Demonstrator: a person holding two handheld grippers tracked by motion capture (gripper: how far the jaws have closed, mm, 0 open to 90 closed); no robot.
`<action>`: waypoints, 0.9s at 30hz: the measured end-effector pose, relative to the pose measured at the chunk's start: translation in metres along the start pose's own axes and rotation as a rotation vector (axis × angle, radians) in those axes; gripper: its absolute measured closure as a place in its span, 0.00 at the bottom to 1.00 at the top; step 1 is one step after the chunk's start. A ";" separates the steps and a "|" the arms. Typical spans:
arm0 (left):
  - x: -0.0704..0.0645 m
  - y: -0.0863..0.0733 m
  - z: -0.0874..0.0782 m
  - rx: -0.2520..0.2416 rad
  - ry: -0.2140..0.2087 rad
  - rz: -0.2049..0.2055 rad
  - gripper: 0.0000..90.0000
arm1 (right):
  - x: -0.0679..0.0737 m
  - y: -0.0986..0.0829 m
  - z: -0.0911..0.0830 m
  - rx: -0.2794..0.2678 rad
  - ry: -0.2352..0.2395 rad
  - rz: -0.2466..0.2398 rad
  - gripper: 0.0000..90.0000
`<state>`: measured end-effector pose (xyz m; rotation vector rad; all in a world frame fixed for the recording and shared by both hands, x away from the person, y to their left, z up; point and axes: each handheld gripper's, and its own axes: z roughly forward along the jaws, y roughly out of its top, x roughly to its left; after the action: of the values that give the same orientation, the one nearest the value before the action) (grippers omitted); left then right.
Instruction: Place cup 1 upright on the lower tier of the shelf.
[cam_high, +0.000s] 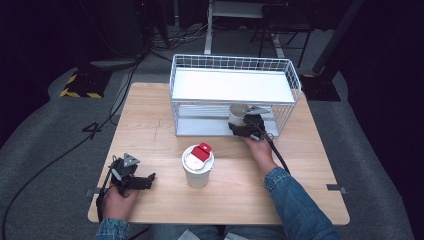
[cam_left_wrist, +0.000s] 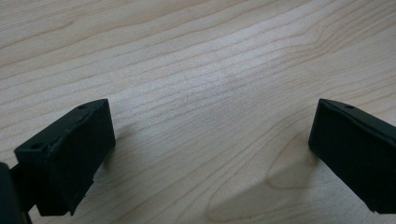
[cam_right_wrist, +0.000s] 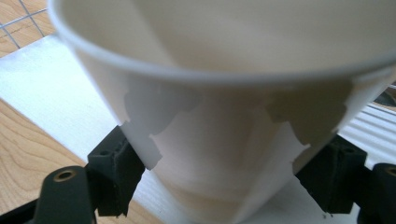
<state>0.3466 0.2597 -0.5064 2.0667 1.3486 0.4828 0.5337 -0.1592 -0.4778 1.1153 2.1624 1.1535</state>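
A white paper cup (cam_high: 236, 114) (cam_right_wrist: 224, 140) stands on the lower level of a white wire rack (cam_high: 286, 67), under its white top shelf (cam_high: 230, 85). My right gripper (cam_high: 240, 125) (cam_right_wrist: 229, 175) reaches into the rack from the front. Its two black jaws press on both sides of the cup. On the wooden table (cam_high: 150, 115), near the front left corner, my left gripper (cam_high: 149, 181) (cam_left_wrist: 212, 126) is open with only bare wood between its jaws. A lidded white cup (cam_high: 198, 174) with a red piece (cam_high: 202, 151) on top stands in the middle.
The rack takes up the back of the table, and its wire walls close in the lower level on three sides. Black cables trail from both grippers. Dark floor, cables and stands surround the table.
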 end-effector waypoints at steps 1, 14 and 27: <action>0.000 0.000 0.000 0.000 0.000 0.000 0.01 | -0.001 0.000 0.001 -0.006 -0.002 -0.009 0.26; 0.000 0.000 0.000 0.000 0.000 0.000 0.01 | -0.003 0.002 0.003 -0.015 -0.007 -0.008 0.20; 0.000 0.000 0.000 0.000 0.000 0.000 0.01 | -0.006 0.002 -0.004 -0.033 0.025 0.043 0.16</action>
<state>0.3466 0.2597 -0.5063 2.0669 1.3486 0.4825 0.5352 -0.1658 -0.4739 1.1436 2.1395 1.2237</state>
